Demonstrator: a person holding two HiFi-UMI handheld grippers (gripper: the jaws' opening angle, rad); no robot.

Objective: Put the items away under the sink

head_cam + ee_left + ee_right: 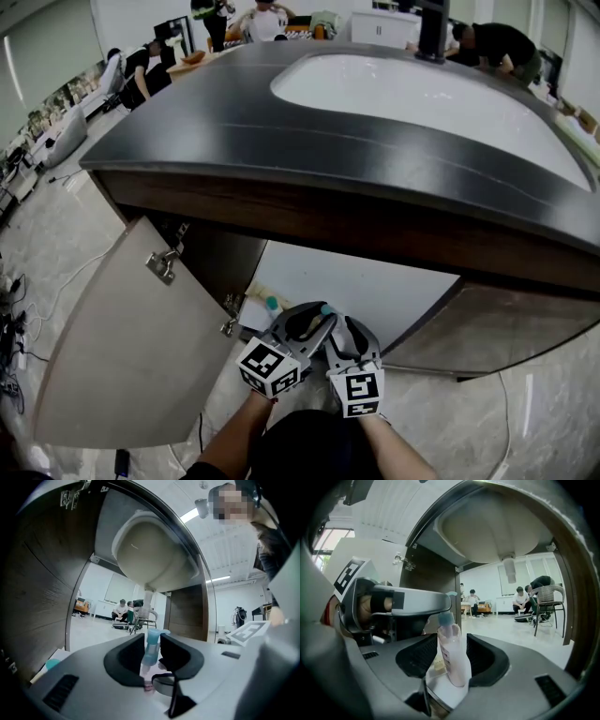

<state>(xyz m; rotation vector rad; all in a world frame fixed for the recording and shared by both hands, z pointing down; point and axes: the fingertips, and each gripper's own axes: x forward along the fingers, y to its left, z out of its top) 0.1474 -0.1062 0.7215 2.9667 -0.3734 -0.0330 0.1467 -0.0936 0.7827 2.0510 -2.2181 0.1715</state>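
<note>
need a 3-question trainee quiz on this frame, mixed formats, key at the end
1. True or false: the door under the sink is shut.
2. What is the left gripper closed on? A) the bottle's pump B) a sponge C) a cup
3. Fill in: the right gripper is closed on the bottle's ____.
Key: 1 false; 2 A; 3 body.
</note>
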